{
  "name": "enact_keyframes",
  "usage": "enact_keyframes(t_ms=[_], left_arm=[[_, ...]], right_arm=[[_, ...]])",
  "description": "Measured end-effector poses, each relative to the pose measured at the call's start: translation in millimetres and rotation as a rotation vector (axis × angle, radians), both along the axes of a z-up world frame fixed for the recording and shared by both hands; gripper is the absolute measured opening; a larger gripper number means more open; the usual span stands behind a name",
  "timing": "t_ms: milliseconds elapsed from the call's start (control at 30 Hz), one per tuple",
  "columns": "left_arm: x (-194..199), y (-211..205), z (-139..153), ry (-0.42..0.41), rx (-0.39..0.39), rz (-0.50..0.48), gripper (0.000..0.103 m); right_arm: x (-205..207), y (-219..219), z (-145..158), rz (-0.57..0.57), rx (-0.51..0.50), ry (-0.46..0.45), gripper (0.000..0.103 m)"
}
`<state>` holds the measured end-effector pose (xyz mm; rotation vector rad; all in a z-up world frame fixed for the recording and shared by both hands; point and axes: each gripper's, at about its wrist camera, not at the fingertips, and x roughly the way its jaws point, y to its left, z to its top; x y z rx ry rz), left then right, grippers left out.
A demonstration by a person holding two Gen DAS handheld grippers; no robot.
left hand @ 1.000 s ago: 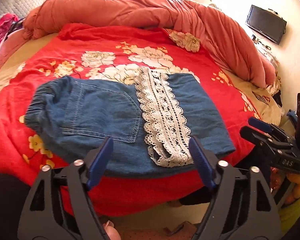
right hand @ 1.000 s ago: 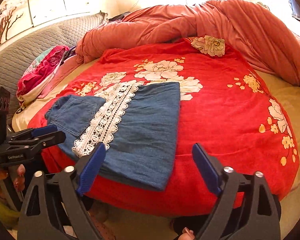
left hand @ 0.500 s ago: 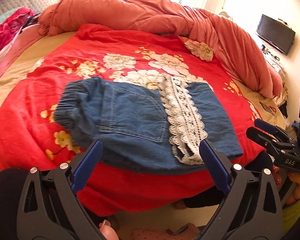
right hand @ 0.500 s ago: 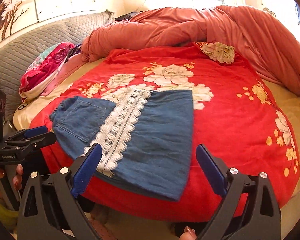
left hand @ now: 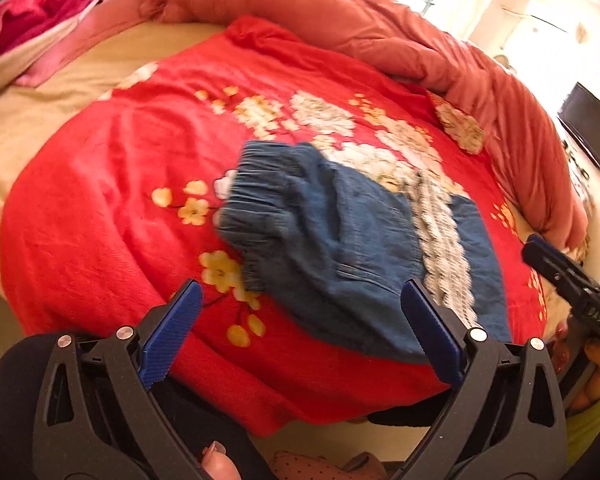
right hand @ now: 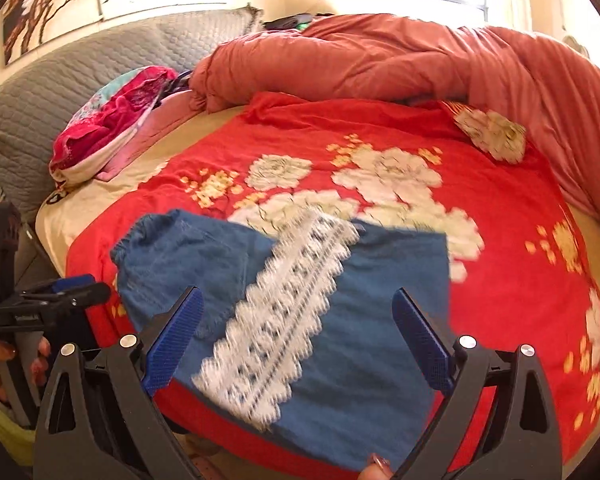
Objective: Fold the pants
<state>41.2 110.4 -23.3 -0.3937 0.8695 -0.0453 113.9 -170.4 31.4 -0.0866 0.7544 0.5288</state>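
Blue denim pants with a white lace band lie folded flat on the red flowered bedspread, near the bed's front edge. The elastic waistband points left. My left gripper hangs open over the waist end, with nothing between its blue pads. My right gripper is open above the lace band and the leg end, and nothing is in it. Each gripper shows at the edge of the other's view: the right gripper, the left gripper.
A bunched salmon duvet lies across the back of the bed. Pink and red clothes are piled by a grey quilted headboard. A dark screen hangs on the right wall. The bed's edge drops off just below the pants.
The left view has swung left, from the lace band towards the waistband, and rolled. The right view has shifted left onto the lace band. The left jaws stand wider than a second ago.
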Motion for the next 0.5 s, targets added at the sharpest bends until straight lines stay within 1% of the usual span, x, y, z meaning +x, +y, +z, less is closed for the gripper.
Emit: enact_keyframes(t_ms=[67, 133, 200, 300, 333, 400, 467, 500], left_arm=[[4.4, 6.4, -3.6, 0.013, -0.009, 0.018, 0.094], [9.9, 12.7, -6.7, 0.025, -0.034, 0.032, 0.094], [14.9, 17.8, -11.4, 0.040, -0.036, 0.054, 0.094], [20.8, 22.5, -16.6, 0.045, -0.080, 0.055, 0.093], [22.5, 22.3, -17.6, 0.045, -0.079, 0.054, 0.091], [27.2, 19.9, -20.8, 0.047, -0.086, 0.040, 0.073], [32.7, 16.1, -25.1, 0.061, -0.079, 0.025, 0.064], [34.8, 14.1, -27.5, 0.066, -0.077, 0.017, 0.063]], right_arm=[[9.9, 9.5, 2.0, 0.038, 0.009, 0.010, 0.094], [23.2, 20.8, 2.7, 0.081, 0.028, 0.036, 0.094], [33.8, 33.3, 2.7, 0.117, 0.033, 0.057, 0.095], [48.8, 53.7, 1.6, 0.177, 0.023, 0.069, 0.094], [55.6, 63.4, 0.2, 0.202, 0.015, 0.074, 0.094], [64.4, 77.8, -3.8, 0.238, -0.005, 0.078, 0.095], [74.6, 91.9, -10.2, 0.260, -0.040, 0.081, 0.095], [78.4, 97.7, -13.0, 0.276, -0.049, 0.091, 0.095]])
